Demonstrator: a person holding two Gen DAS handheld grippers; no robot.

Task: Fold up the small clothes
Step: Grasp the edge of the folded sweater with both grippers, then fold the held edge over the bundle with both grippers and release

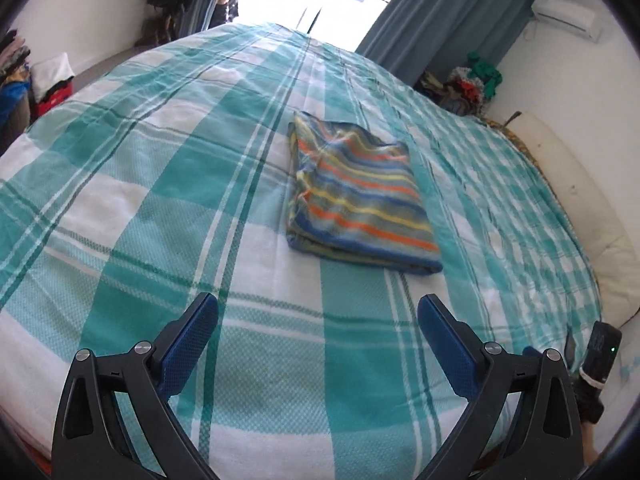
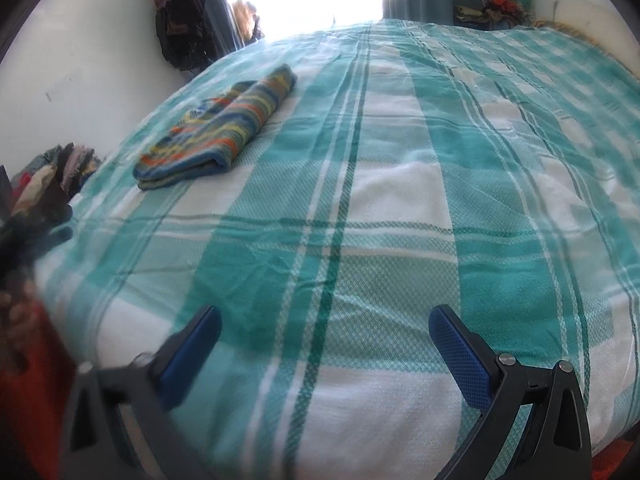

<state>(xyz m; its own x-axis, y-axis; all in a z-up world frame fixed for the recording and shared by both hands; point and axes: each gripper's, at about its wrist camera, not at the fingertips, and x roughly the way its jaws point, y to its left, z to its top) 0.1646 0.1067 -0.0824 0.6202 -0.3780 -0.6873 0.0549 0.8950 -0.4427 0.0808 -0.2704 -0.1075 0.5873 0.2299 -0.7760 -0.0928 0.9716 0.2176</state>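
Striped garment [image 1: 356,196] is lying folded into a flat rectangle on the teal plaid bedspread [image 1: 160,200], mid-bed. Left gripper [image 1: 318,316] is being held wide open above the near edge, nothing gripped. Right gripper [image 2: 325,326] likewise spread wide, empty, well apart from the garment.

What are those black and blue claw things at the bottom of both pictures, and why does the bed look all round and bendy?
Those are grippers, two-finger tongs that a person holds, one in each hand. A small camera sits on each, looking along its fingers. Its wide lens bends the picture. One picture comes from the left gripper, the other from the right gripper. Both are open and hold nothing. They hover over a bed with a teal and white checked bedspread. On it lies one folded cloth with blue, orange and yellow stripes, already neat.
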